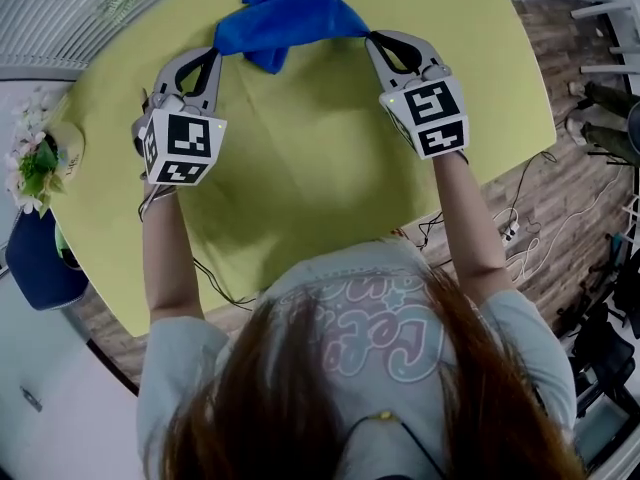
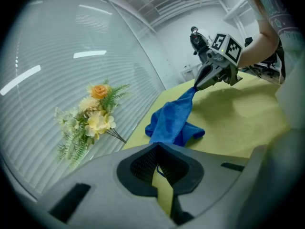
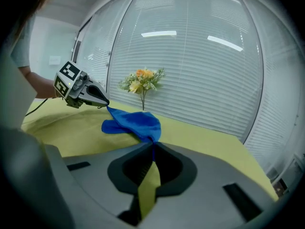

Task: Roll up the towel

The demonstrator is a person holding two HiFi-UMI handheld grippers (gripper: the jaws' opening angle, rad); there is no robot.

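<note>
Towel (image 1: 290, 13) spans crosswise between left hand-held gripper (image 1: 212, 56) and right hand-held gripper (image 1: 372, 38), each pinching one corner, its slack middle bunched on the desk (image 1: 300, 168) beyond both.

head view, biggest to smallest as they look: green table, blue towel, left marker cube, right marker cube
1. green table
2. blue towel
3. left marker cube and right marker cube: they look alike, so tied. Both sit nearer the camera than the towel, which inflates them.
</note>
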